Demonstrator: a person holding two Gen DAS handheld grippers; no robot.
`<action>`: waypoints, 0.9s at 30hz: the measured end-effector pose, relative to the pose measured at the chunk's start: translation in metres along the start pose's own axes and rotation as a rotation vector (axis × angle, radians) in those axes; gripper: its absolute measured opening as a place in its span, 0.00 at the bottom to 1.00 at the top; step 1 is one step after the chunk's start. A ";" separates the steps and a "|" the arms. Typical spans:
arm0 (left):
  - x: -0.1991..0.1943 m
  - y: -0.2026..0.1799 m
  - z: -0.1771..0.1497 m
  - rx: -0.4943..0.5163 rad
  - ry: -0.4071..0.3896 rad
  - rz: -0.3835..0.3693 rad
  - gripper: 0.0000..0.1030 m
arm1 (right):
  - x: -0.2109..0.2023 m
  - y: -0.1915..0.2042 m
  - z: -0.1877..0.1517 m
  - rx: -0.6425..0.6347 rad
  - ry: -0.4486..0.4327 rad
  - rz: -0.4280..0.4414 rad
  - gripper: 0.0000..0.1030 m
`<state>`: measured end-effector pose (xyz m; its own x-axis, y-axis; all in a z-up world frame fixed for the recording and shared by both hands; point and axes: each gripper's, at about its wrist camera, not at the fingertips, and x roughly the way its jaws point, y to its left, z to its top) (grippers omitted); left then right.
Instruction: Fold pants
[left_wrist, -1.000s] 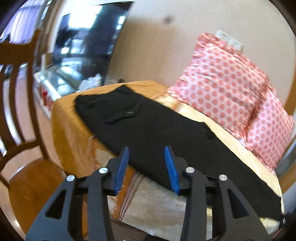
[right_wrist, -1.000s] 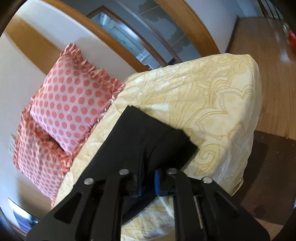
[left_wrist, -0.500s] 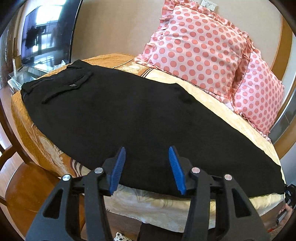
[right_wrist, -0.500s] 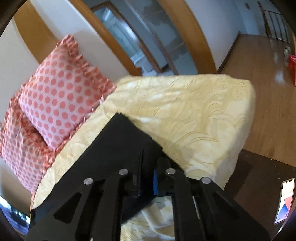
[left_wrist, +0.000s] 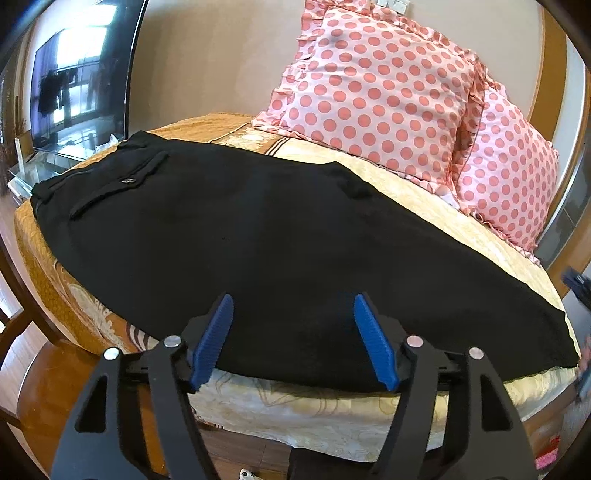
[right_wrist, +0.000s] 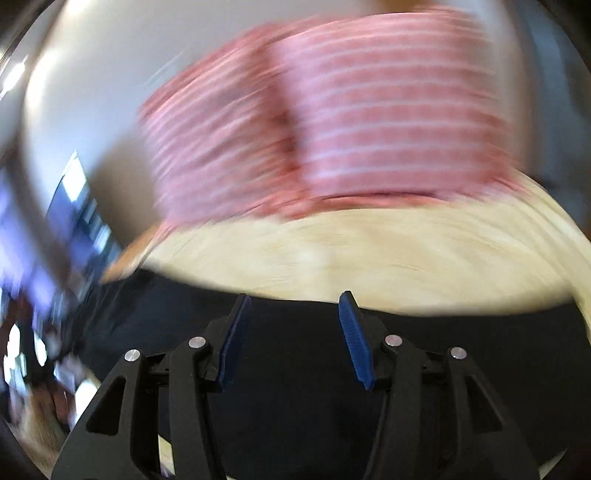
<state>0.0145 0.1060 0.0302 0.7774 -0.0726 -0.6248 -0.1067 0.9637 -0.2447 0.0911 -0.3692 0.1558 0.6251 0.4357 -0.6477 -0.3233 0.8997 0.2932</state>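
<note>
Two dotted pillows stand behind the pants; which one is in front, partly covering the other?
The larger left pillow is in front; its frilled edge overlaps the right pillow, which stands nearer the pants' leg end.

Right wrist view is one big motion smear: the pillows go streaky, the left-side clutter's unreadable. In the left view the pants hem runs off toward the right edge.

Pants on bed, before pillows

Home bedroom: bed with yellow patterned cover, two pink polka-dot pillows against the wall, television at left, wood floor.
</note>
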 end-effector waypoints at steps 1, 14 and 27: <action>0.000 0.000 0.000 0.000 -0.001 -0.005 0.68 | 0.021 0.018 0.011 -0.073 0.045 0.035 0.50; -0.001 0.002 -0.005 0.043 -0.027 -0.077 0.77 | 0.175 0.111 0.022 -0.311 0.407 0.191 0.49; 0.002 0.005 0.001 0.014 -0.016 -0.125 0.84 | 0.178 0.107 0.034 -0.274 0.296 0.122 0.02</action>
<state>0.0161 0.1110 0.0288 0.7942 -0.1886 -0.5777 0.0003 0.9507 -0.3100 0.1921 -0.1944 0.0961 0.3525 0.4763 -0.8055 -0.5842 0.7845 0.2081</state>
